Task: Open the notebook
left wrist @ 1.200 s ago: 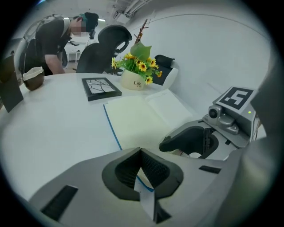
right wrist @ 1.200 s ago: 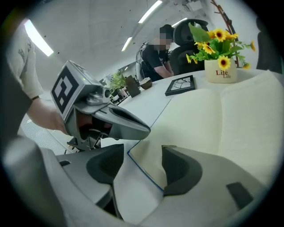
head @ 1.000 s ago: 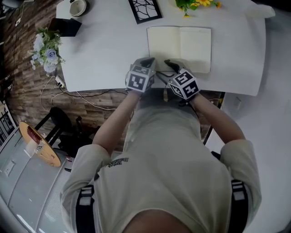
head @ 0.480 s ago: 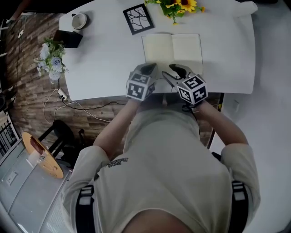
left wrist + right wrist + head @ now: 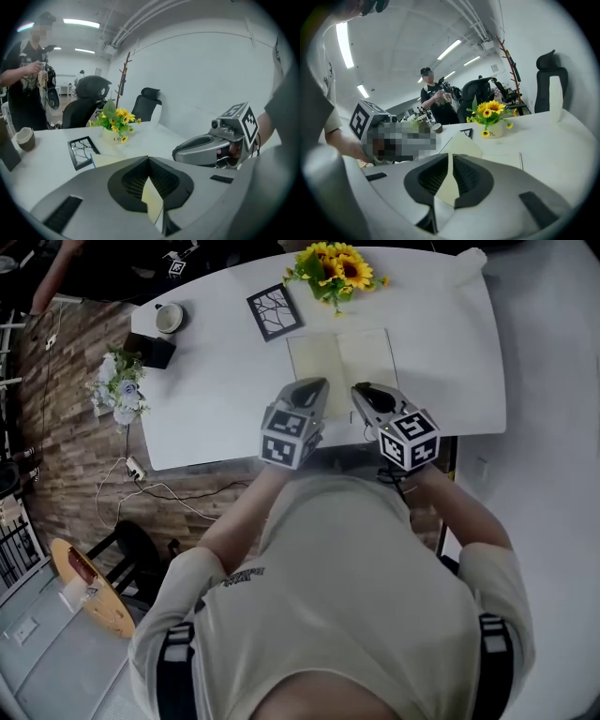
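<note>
Paper risk: thin cream leaves of the notebook (image 5: 342, 362) could crease or flop back if the left claw (image 5: 313, 388) or right claw (image 5: 365, 392) dips and snags the near edge.
Notebook: flat, spread open, far middle of the tabletop (image 5: 216, 381), just near of the sunflowers (image 5: 339, 266).
Left claw: ribbed black pads together, empty.
Right claw: closing, almost together, nothing pinched.
Textures: matte rectangular pages; smooth white tabletop.

Head cam top-down; L/R cams low, near-level; shared sunflowers (image 5: 490, 112).
</note>
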`<state>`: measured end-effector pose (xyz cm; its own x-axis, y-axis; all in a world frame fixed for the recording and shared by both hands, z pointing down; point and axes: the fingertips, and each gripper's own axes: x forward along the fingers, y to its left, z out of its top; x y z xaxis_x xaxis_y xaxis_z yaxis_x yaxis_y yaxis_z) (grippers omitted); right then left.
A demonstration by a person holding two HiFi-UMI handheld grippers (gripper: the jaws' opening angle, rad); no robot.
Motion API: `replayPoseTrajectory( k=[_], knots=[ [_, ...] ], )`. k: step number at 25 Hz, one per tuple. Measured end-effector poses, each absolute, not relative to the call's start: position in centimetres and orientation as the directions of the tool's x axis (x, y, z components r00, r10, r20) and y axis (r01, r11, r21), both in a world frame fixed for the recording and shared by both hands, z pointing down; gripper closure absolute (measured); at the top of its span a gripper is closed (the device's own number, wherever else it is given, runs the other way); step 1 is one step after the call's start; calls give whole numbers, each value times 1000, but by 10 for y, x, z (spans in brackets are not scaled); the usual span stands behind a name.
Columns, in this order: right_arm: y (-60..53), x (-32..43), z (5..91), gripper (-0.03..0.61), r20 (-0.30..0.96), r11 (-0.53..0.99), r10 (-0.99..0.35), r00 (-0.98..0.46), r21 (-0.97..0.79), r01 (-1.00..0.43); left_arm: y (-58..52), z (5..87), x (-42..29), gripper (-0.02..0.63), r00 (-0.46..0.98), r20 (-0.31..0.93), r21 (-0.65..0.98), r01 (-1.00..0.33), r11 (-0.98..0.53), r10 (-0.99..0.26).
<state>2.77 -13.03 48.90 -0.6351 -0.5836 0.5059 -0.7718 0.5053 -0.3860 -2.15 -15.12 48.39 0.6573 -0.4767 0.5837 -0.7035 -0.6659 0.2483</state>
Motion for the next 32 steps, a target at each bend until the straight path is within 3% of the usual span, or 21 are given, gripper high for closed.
replayPoseTrajectory(
  k=[11,25,32],
  knots=[
    [-119,44,416,572,383,505,-693,-611,-345,-791,-149,398,-2,614,715,350,165,-683,-711,-605],
    [-98,58,363,572,227,519,-792,-567,-239,-821,-122,338,5,614,748,94,64,-663,-746,-657],
    [-93,67,336,574,122,501,-846,-520,-156,-851,-111,331,8,614,759,51,60,-651,-757,-649]
  ],
)
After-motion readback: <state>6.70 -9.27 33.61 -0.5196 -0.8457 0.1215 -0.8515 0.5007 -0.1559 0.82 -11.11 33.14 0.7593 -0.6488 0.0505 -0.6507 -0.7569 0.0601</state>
